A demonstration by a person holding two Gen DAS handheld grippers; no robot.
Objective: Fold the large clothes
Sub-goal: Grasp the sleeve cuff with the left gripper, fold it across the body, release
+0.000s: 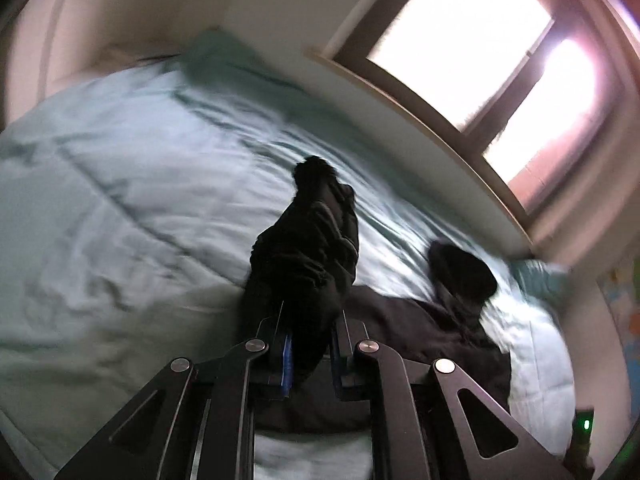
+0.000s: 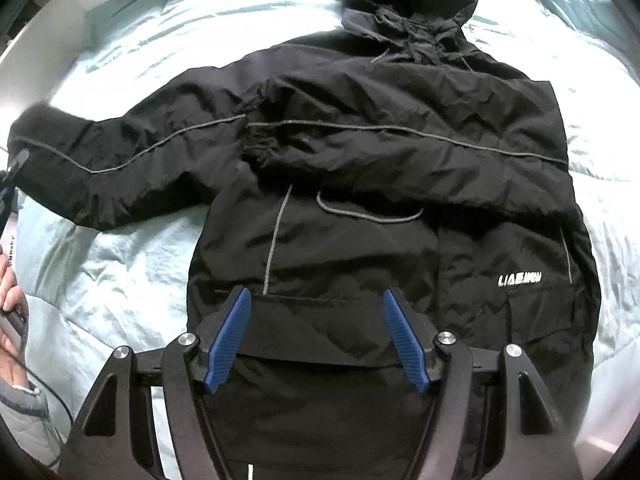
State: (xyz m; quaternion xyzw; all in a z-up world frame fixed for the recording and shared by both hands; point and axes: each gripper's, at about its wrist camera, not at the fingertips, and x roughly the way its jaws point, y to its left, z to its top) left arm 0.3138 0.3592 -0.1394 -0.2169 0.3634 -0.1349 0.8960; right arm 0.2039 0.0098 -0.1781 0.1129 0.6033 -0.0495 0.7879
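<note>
A black hooded jacket (image 2: pixel 360 184) lies face up on a pale green bed cover (image 2: pixel 120 280), hood at the far end. Its right sleeve is folded across the chest. Its left sleeve (image 2: pixel 120 160) stretches out to the left. My left gripper (image 1: pixel 310 344) is shut on that sleeve's cuff (image 1: pixel 308 248) and holds it up off the bed; the jacket body (image 1: pixel 420 340) lies behind it to the right. My right gripper (image 2: pixel 316 320) is open and empty, hovering over the jacket's lower front, blue pads (image 2: pixel 228 344) wide apart.
A white headboard ledge (image 1: pixel 400 120) and a bright window (image 1: pixel 480 40) run along the far side of the bed. The person's hand (image 2: pixel 10 308) and a cable are at the left edge of the right wrist view.
</note>
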